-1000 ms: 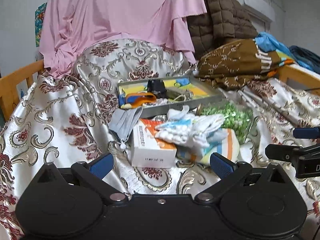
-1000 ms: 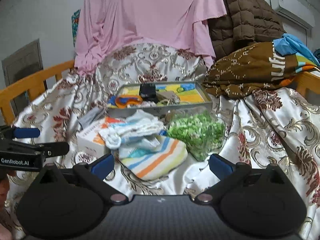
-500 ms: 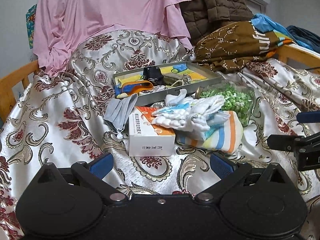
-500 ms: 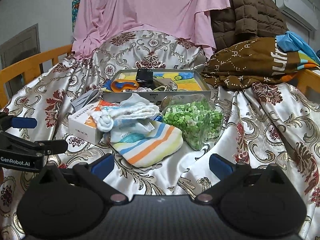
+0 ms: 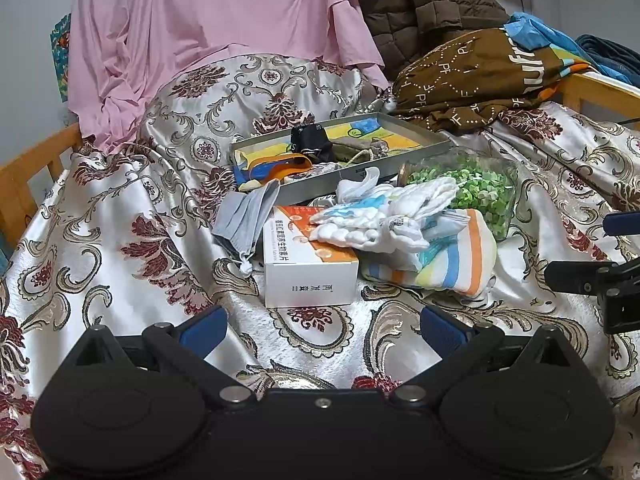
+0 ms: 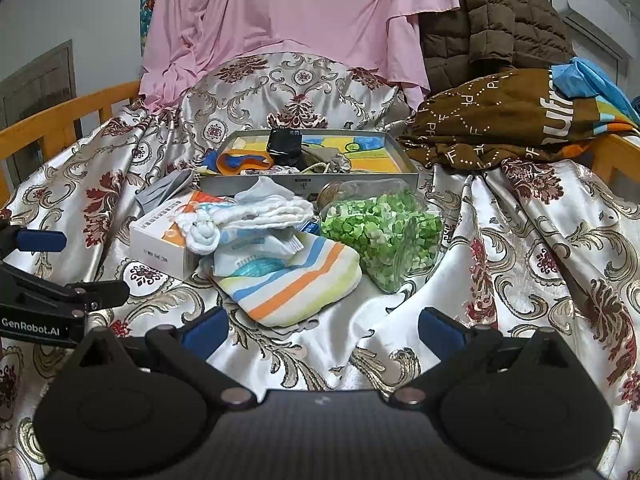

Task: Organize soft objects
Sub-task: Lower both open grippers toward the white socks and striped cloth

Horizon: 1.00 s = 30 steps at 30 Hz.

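A pile lies on the patterned satin cover: a striped pouch point(image 6: 294, 286) point(image 5: 448, 258), white knitted gloves point(image 6: 248, 216) point(image 5: 384, 216) on top of it, a white-and-orange carton point(image 5: 310, 268) point(image 6: 164, 240), a grey face mask point(image 5: 248, 216) and a clear bag of green pieces point(image 6: 384, 234) point(image 5: 476, 188). Behind stands a shallow grey tin tray point(image 6: 312, 180) point(image 5: 436, 146) holding a black pouch point(image 6: 284, 146), an orange strap and a drawstring bag. My left gripper point(image 5: 322, 326) is open just short of the carton. My right gripper point(image 6: 322, 326) is open just short of the striped pouch. Both hold nothing.
A pink cloth point(image 6: 296, 12) and a brown quilted jacket point(image 6: 496, 16) hang at the back. A brown printed blanket point(image 6: 508, 116) lies at the right on a wooden rail point(image 5: 592, 94). Another wooden rail point(image 6: 56, 124) runs along the left.
Both grippers have tilted down and moved closer to the pile, which now sits larger in both views. Neither gripper has changed its opening. Nothing in the pile has moved.
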Available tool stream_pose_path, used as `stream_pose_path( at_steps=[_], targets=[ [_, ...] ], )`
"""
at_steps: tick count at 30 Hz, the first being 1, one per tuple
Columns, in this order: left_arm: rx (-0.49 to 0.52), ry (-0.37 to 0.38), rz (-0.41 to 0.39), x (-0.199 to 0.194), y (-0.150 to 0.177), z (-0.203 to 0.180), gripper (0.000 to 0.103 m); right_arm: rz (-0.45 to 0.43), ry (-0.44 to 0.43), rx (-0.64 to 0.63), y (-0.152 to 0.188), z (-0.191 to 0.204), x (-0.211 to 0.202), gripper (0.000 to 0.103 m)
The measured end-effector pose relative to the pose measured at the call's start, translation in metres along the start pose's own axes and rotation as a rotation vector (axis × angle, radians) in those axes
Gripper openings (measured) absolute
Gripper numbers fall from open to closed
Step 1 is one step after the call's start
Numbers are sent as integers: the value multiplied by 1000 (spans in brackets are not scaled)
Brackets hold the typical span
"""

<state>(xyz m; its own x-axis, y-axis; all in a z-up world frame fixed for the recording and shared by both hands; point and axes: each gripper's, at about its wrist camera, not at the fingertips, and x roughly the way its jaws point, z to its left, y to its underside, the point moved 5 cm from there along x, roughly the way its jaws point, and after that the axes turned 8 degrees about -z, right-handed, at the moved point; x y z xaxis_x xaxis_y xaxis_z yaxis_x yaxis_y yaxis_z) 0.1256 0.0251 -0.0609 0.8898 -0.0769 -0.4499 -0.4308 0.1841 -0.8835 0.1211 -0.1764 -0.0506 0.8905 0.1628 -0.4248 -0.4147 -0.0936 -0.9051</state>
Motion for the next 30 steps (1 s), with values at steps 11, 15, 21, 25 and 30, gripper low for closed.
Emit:
stream_pose_path(
  at_steps=[11, 15, 21, 25, 30],
  targets=[
    [8, -13, 1, 7, -1, 0, 102, 14, 6, -5, 1, -1, 7, 103],
    [21, -25, -2, 11, -1, 0, 102, 18, 5, -5, 2, -2, 9, 103],
    [25, -43, -5, 14, -3, 0, 102, 25, 4, -5, 3, -5, 15, 103],
    [23, -54, -4, 18, -4, 2, 102, 27, 4, -9, 3, -6, 19, 103],
    [19, -66, -2, 23, -5, 5, 102, 23, 0, -5, 2, -8, 25, 103]
  ],
)
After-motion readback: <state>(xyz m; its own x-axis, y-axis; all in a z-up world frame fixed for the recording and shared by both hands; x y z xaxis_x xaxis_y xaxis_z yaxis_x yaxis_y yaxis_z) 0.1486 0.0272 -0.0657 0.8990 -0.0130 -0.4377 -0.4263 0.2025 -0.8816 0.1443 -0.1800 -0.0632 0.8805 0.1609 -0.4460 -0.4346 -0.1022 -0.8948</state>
